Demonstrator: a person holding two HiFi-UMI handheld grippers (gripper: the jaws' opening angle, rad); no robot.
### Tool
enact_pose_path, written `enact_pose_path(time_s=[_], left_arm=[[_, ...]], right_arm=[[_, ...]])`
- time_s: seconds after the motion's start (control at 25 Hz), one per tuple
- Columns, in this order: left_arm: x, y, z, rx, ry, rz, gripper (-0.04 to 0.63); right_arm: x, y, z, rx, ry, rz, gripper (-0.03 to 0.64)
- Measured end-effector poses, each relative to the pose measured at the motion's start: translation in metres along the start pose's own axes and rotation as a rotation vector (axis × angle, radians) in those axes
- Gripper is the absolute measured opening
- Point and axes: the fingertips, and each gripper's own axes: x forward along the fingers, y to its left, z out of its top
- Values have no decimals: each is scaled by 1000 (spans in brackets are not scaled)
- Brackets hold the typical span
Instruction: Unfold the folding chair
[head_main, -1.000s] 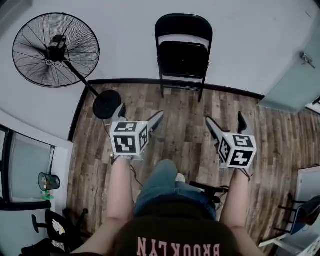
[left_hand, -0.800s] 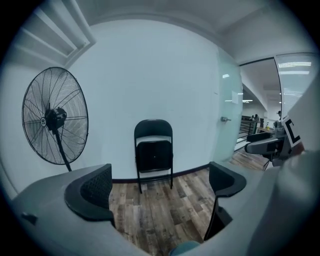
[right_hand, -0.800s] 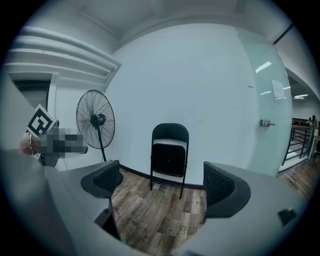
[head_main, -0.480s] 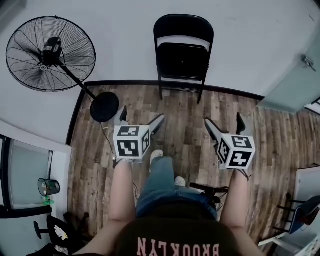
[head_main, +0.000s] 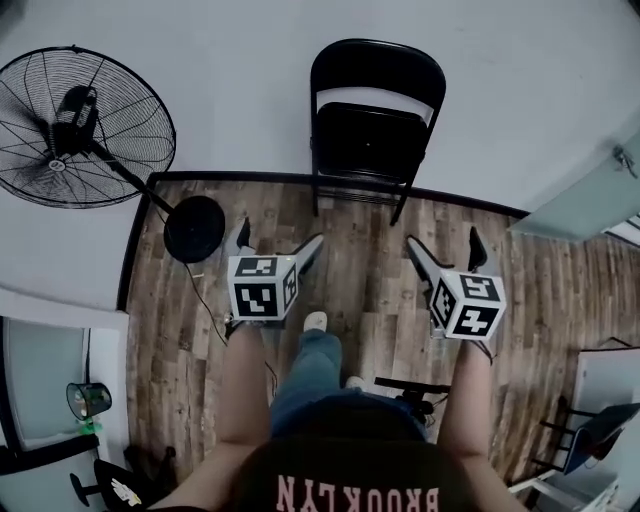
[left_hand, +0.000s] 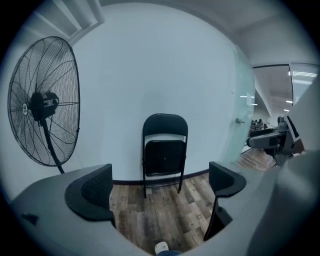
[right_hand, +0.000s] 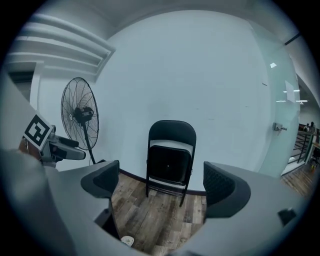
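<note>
The folding chair stands folded flat against the far wall. Its seat panel is swung up within the frame, and its feet rest on the wooden floor at the dark skirting. It sits straight ahead, in line with the space between the two claws and well apart from both.

The left claw hovers over the floor with its jaws spread wide and nothing between them. The right claw is held level with it, likewise wide open and empty.

Nearer, between the claws, the person's shoe is planted on the boards. At the far left stands a large pedestal fan, its round base on the floor near the left claw. At the far right is a frosted glass door.
</note>
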Motion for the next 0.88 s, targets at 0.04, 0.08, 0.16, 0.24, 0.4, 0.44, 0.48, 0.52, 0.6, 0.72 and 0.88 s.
enact_pose_path(time_s=[0.04,0.08,0.16,0.24,0.4,0.44,0.48,0.52,0.6,0.72,0.88], left_arm=[[10,9,5,2,2,-3,571],[21,18,10,6,5,-8,571],[43,36,20,15,14,-14,571],[63,55,32,22,17,-15,571],[102,82,64,23,0,-44,569],[111,88,71,27,-2,-52,571],[119,93,77,31,-4,-59,571],[127,97,82,34,-4,-65,569],[142,103,89,38,-4,-81,571],[162,102,92,50,19,-111,569],[185,98,94,56,40,-122,569]], right_arm=[[14,3,7,-8,2,-3,522],[28,5,12,-12,6,-7,522],[54,9,21,-13,19,-14,522],[77,14,30,-17,31,-23,522],[115,17,53,-42,35,-58,522],[123,18,58,-44,35,-67,522],[131,19,61,-44,36,-75,522],[137,19,64,-43,40,-84,522],[149,18,64,-43,65,-100,522],[162,9,57,-40,123,-120,520],[172,-5,54,-5,130,-124,518]])
